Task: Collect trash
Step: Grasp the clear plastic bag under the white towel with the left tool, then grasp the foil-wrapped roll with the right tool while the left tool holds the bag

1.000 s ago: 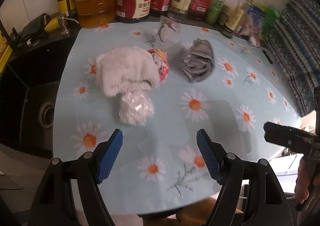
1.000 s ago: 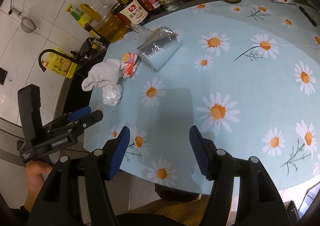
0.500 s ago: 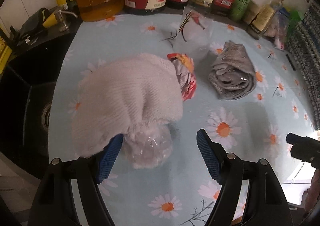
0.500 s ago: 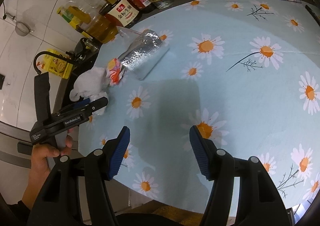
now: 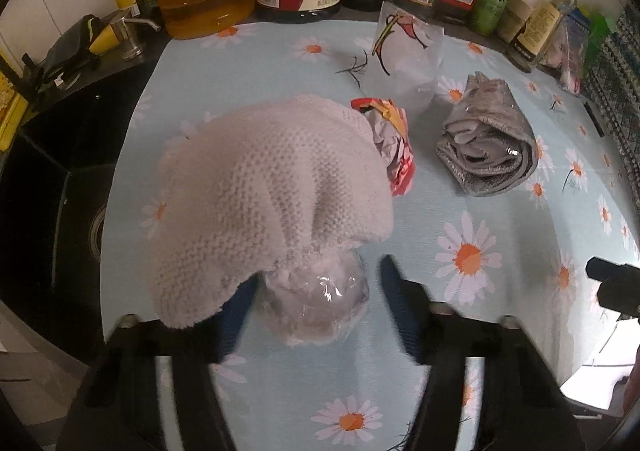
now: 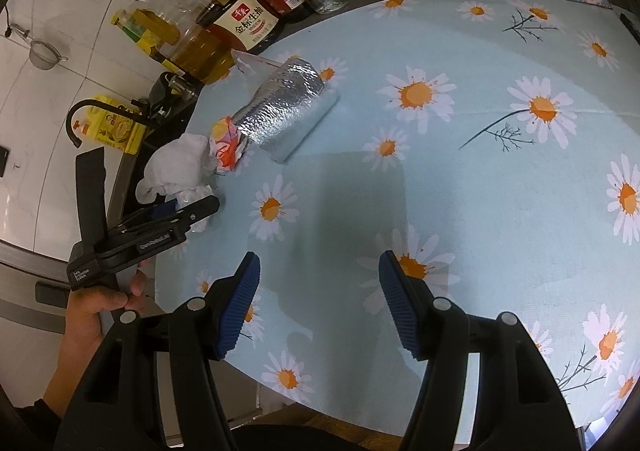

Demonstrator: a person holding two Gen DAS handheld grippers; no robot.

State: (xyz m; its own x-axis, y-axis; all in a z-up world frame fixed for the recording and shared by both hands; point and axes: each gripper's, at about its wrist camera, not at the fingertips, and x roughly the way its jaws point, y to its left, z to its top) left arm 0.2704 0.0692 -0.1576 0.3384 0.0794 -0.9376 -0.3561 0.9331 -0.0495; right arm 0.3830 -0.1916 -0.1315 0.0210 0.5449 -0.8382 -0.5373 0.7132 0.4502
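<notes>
Tablecloth (image 5: 460,211) was pale blue with white-orange daisies; knit cloth (image 5: 264,195) white; crumpled wrapper (image 5: 396,147) red-orange-silver; rolled bag (image 6: 286,107) silver; gripper pads (image 6: 240,303) blue.

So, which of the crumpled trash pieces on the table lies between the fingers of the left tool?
The clear plastic-wrapped ball, half under the white knitted cloth. The colourful wrapper and silver foil bag lie farther away.

Daisy-print table (image 6: 460,179) holds white cloth (image 5: 264,191), wrappers (image 5: 394,147), foil pouch (image 6: 286,111).
</notes>
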